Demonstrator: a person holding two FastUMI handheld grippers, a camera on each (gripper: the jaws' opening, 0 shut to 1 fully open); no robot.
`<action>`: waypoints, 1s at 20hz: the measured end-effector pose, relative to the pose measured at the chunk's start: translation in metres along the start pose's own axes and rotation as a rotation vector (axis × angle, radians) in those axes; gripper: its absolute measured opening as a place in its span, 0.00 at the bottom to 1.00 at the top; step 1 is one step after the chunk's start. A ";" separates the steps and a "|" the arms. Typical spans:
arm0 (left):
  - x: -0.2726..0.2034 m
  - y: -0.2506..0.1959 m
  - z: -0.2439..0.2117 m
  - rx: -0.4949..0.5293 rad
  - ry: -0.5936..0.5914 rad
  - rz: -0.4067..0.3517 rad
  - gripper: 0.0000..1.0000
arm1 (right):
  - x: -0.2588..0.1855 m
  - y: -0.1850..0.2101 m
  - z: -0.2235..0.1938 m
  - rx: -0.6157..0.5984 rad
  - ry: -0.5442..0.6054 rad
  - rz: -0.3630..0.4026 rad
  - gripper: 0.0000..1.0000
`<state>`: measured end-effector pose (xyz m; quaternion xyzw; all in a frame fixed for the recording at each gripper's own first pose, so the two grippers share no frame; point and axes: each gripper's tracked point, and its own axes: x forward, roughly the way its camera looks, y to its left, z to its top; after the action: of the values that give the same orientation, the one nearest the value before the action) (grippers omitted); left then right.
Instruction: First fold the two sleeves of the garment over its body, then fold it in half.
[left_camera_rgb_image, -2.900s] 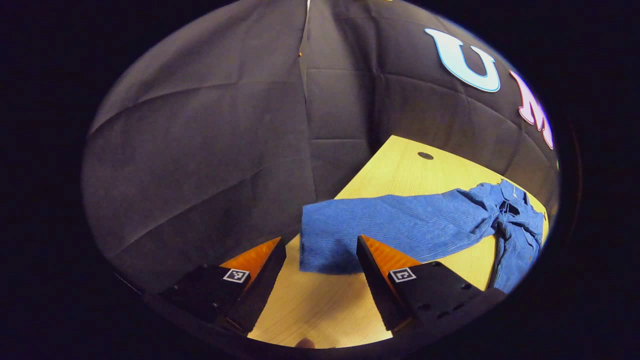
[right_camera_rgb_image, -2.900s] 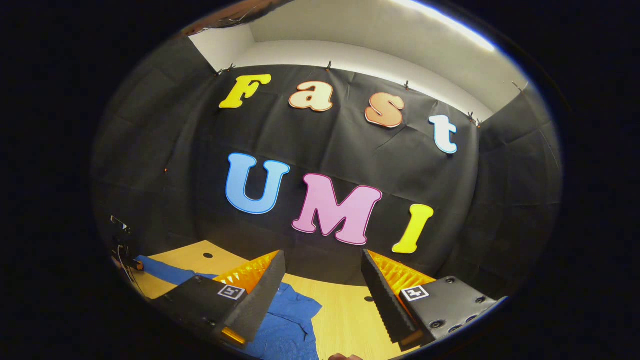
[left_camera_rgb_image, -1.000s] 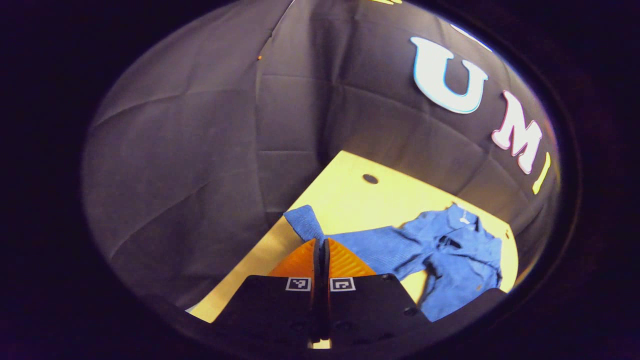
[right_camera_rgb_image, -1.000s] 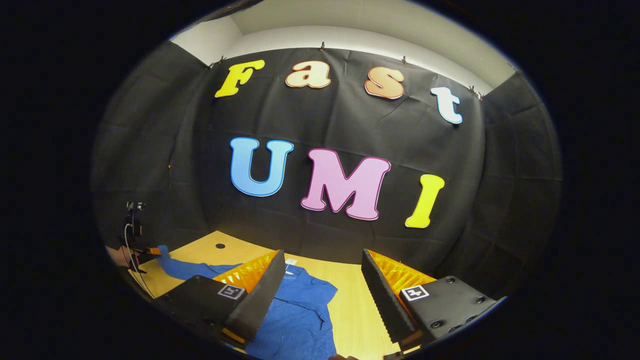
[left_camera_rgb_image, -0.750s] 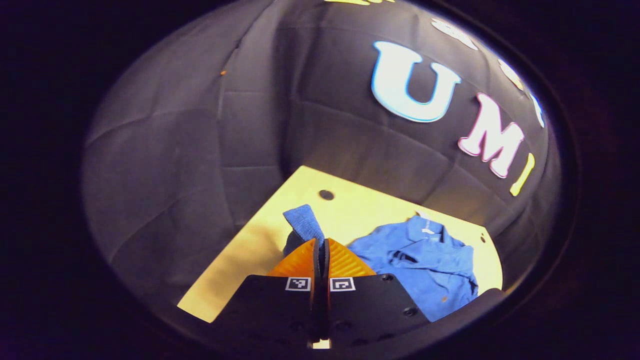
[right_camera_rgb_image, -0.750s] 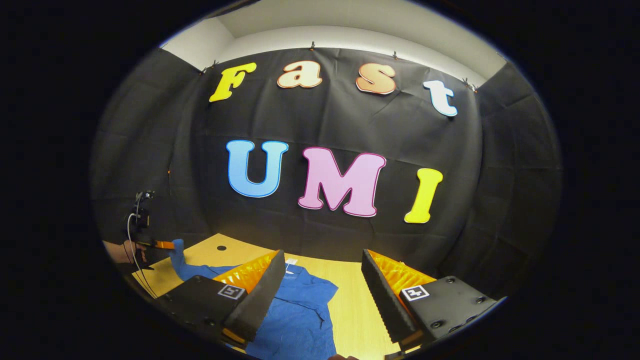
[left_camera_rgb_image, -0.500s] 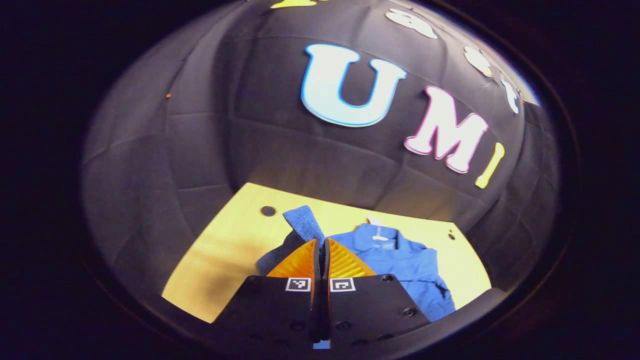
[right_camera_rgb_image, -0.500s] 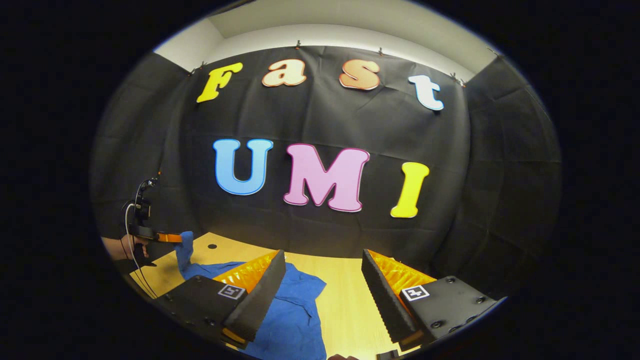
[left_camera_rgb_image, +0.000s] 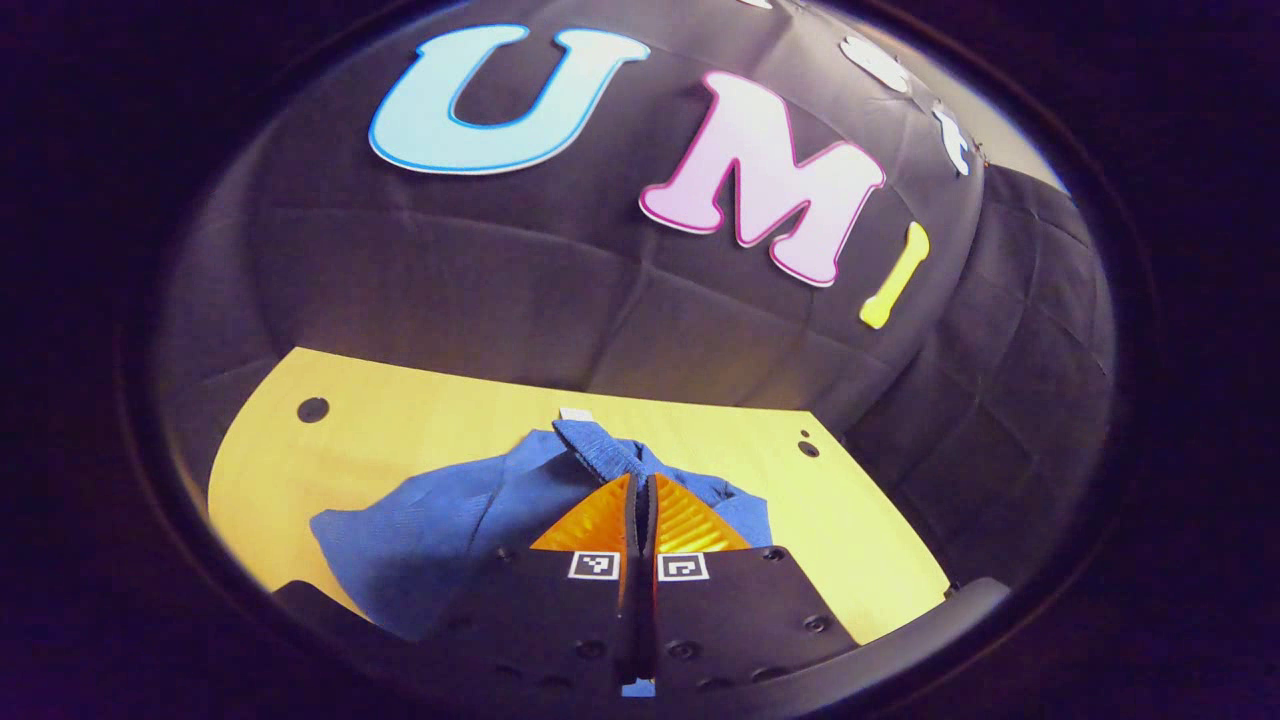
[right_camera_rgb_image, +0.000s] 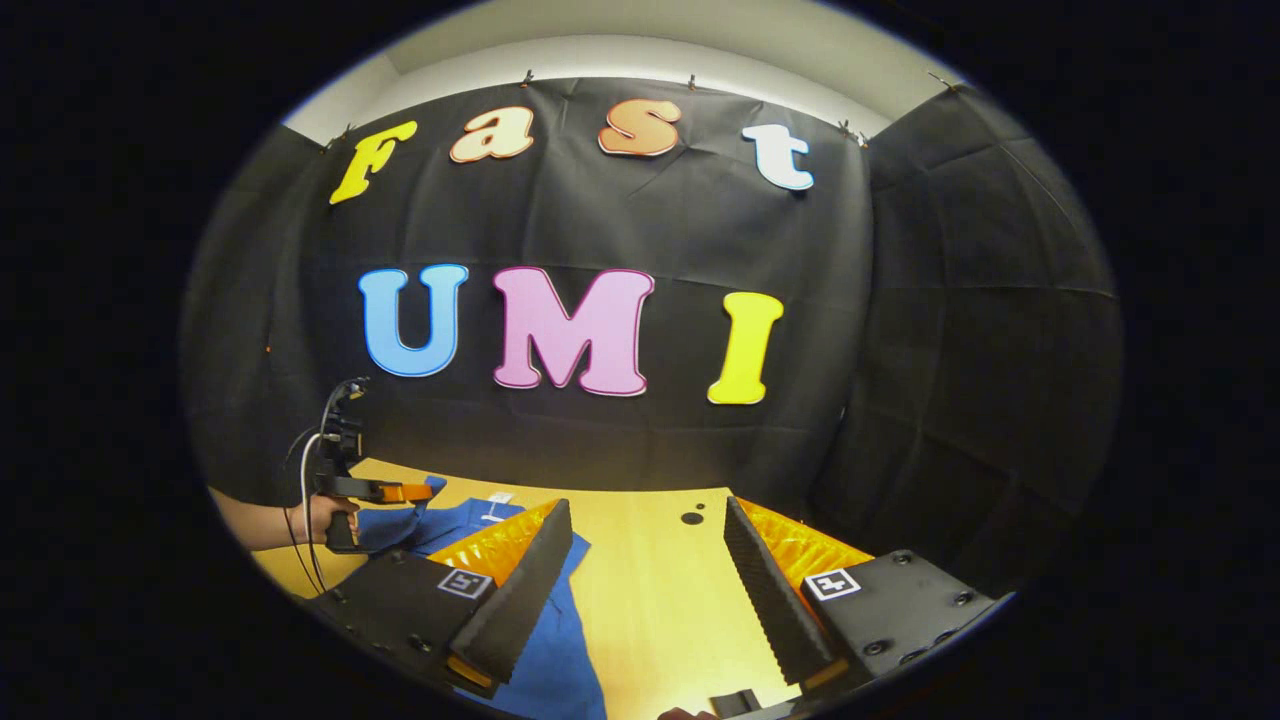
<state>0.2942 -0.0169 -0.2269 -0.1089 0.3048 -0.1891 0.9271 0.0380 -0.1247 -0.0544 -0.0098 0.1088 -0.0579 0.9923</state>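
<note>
Blue garment (left_camera_rgb_image: 440, 530) lies on the desk (left_camera_rgb_image: 420, 410). We note the left hand-held gripper (left_camera_rgb_image: 640, 482) pinching its sleeve (left_camera_rgb_image: 600, 450) above the body; the right hand-held gripper (right_camera_rgb_image: 648, 570) hangs spread, empty.

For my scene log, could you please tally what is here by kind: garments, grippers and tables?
Garments: 1, the blue garment, its sleeve pinched in the left gripper.
Grippers: 2, the left gripper, and the right gripper with its jaws apart.
Tables: 1, the wooden table.
Total: 4.
</note>
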 end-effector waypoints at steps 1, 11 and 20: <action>0.013 -0.013 -0.003 0.008 0.014 -0.017 0.00 | -0.001 -0.006 -0.003 -0.007 0.010 -0.013 0.97; 0.080 -0.053 -0.059 0.084 0.181 -0.054 0.00 | 0.019 -0.029 -0.033 -0.015 0.113 -0.036 0.97; 0.095 -0.082 -0.082 0.233 0.262 -0.110 0.10 | 0.024 -0.016 -0.041 -0.029 0.134 -0.004 0.97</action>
<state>0.2917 -0.1379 -0.3150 0.0083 0.3927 -0.2863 0.8739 0.0511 -0.1440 -0.0988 -0.0208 0.1756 -0.0590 0.9825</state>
